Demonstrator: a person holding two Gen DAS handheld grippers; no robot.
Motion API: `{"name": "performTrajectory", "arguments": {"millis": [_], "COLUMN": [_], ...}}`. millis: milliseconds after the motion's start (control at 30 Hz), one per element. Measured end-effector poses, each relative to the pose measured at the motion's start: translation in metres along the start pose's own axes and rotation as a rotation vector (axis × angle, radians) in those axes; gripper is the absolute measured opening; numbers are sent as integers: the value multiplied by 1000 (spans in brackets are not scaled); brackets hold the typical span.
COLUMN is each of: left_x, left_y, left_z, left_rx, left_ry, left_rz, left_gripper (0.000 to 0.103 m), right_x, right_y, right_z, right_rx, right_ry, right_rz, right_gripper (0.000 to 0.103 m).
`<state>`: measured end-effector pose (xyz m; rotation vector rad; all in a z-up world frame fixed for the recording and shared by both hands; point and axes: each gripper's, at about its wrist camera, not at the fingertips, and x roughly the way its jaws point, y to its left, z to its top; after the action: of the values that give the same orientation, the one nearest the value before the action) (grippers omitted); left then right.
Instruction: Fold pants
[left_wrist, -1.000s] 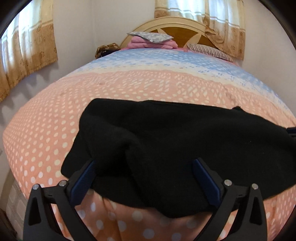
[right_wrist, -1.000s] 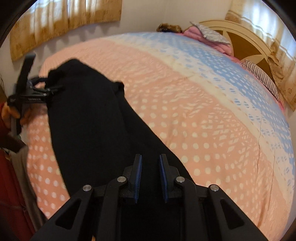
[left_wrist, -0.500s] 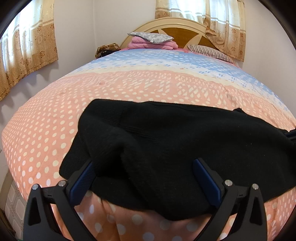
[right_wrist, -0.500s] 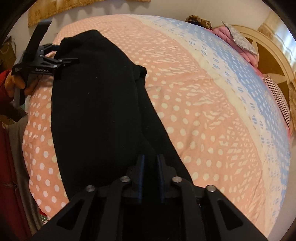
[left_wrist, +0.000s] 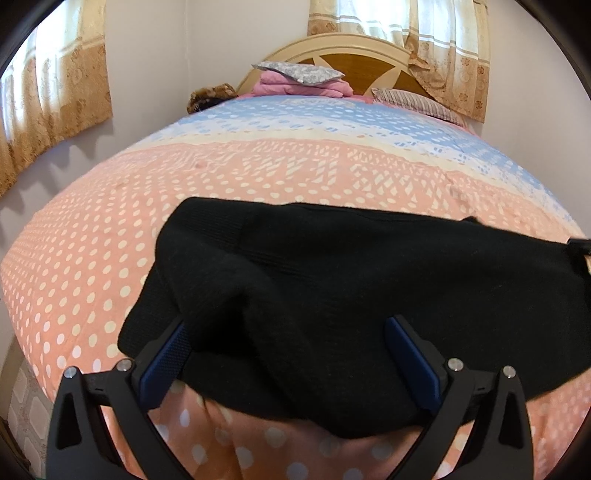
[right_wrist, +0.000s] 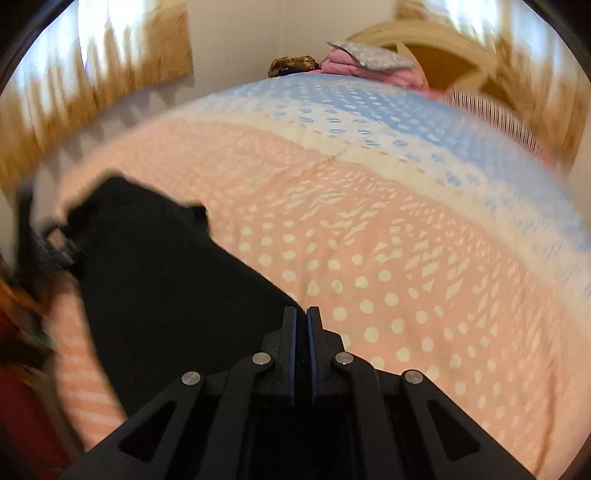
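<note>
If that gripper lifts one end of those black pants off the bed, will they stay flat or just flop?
Probably flop: the black pants already drape in soft humps over the bedspread. The knit looks thick, so likely some weight and sag. It seems fuzzy rather than slick, so the right gripper, shut at their edge, should keep hold.

Black triangulated frames with silver screws and blue pads on left gripper (left_wrist: 288, 343) and right gripper (right_wrist: 302, 325).
</note>
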<state>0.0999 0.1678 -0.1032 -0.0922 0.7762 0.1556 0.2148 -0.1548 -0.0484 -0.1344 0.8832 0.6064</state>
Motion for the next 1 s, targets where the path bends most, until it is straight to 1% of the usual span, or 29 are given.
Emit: {"name": "performTrajectory", "arguments": {"millis": [33, 67, 100, 133, 167, 200, 233, 300, 333, 367, 433, 467, 500, 533, 567, 600, 633, 700, 767, 800, 867, 933, 967, 1000], "left_x": [-4, -10, -15, -20, -25, -25, -23, -14, -7, -2, 13, 16, 13, 8, 7, 5, 2, -3, -14, -22, -33, -40, -40, -38], "left_y": [3, 7, 11, 14, 17, 18, 17, 14, 11, 9, 11, 15, 24, 33, 42, 52, 62, 73, 72, 66, 47, 19, 1, -8], "left_z": [3, 8, 12, 18, 24, 29, 33, 36, 36, 34, 25, 19, 14, 9, 8, 6, 6, 8, 15, 19, 31, 42, 47, 50], "left_rx": [-10, -30, -45, -60, -72, -75, -70, -39, -15, 4, 37, 41, 24, 9, 5, -15, -49, -101, -130, -128, -86, -22, 11, 28], "left_ry": [7, 0, -13, -33, -50, -49, -40, -18, -3, 12, 69, 86, 71, 57, 61, 70, 74, 77, 37, 2, -56, -101, -116, -121], "left_rz": [-22, -47, -60, -69, -75, -78, -78, -53, -24, 0, 60, 66, 41, 31, 49, 56, 41, 30, 30, 17, -22, -58, -88, -108], "left_gripper": [102, 102, 102, 102, 102, 102, 102, 102, 102, 102, 102, 103, 103, 103, 103, 103, 103, 102, 101, 101, 101, 101, 101, 101], "right_x": [-10, -28, -46, -65, -79, -88, -96, -96, -94, -89, -75, -66, -49, -43, -48, -52, -52, -53, -59, -66, -68, -59, -50, -35], "right_y": [-7, -18, -29, -41, -48, -50, -48, -38, -29, -21, 4, 18, 33, 44, 47, 53, 53, 49, 44, 40, 42, 48, 51, 56], "right_z": [1, 0, -4, -11, -19, -29, -41, -57, -68, -78, -96, -108, -119, -129, -135, -142, -145, -143, -135, -127, -113, -91, -82, -73], "right_rx": [68, 160, 242, 324, 374, 393, 381, 348, 343, 348, 340, 322, 295, 260, 232, 209, 219, 262, 298, 323, 340, 327, 324, 318], "right_ry": [-36, -104, -171, -236, -270, -277, -256, -208, -187, -177, -146, -107, -32, -36, -88, -93, -55, -17, -73, -134, -199, -252, -258, -249], "right_rz": [61, 132, 180, 205, 183, 129, 23, -92, -93, -64, 0, 19, 19, -3, -23, -7, 29, 95, 102, 117, 114, 60, 48, 57], "right_gripper": [6, 6, 6, 6, 6, 6, 6, 6, 6, 6, 6, 6, 6, 6, 7, 8, 8, 8, 8, 8, 8, 8, 8, 8]}}
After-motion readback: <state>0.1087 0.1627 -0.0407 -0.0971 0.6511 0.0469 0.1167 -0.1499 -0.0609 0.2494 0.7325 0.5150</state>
